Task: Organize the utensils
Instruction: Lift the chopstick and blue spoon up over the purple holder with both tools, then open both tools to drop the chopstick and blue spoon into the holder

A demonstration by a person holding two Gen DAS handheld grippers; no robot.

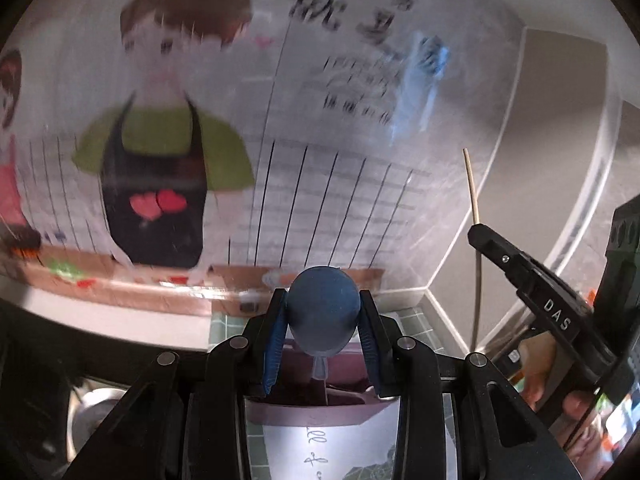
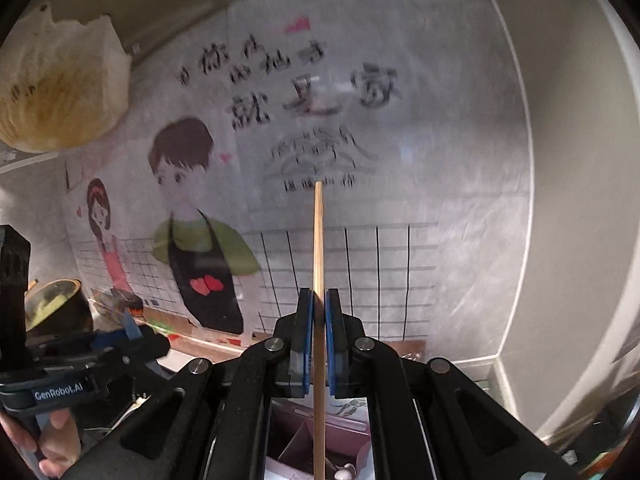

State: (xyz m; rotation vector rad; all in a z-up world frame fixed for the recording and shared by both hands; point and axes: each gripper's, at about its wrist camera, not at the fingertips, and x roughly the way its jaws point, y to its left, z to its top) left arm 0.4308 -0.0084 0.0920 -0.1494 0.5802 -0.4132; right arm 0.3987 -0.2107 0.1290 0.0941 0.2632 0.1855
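My left gripper [image 1: 323, 338] is shut on a dark blue spoon [image 1: 323, 308], bowl end up, its handle running down toward a pink utensil holder [image 1: 312, 408] below. My right gripper [image 2: 319, 340] is shut on a bamboo chopstick [image 2: 319, 248] held upright, its lower end reaching down into the pink holder [image 2: 320, 440]. The right gripper [image 1: 478, 234] also shows at the right of the left wrist view with the chopstick [image 1: 470, 184] above it. The left gripper [image 2: 132, 340] shows at the lower left of the right wrist view.
A wall poster with a cartoon couple [image 2: 200, 220] stands close ahead. A wall corner [image 2: 520, 160] is at the right. A metal pot [image 2: 52, 304] sits at the left, and a steel bowl [image 1: 96, 412] below left. A green tiled counter [image 1: 416, 328] lies under the holder.
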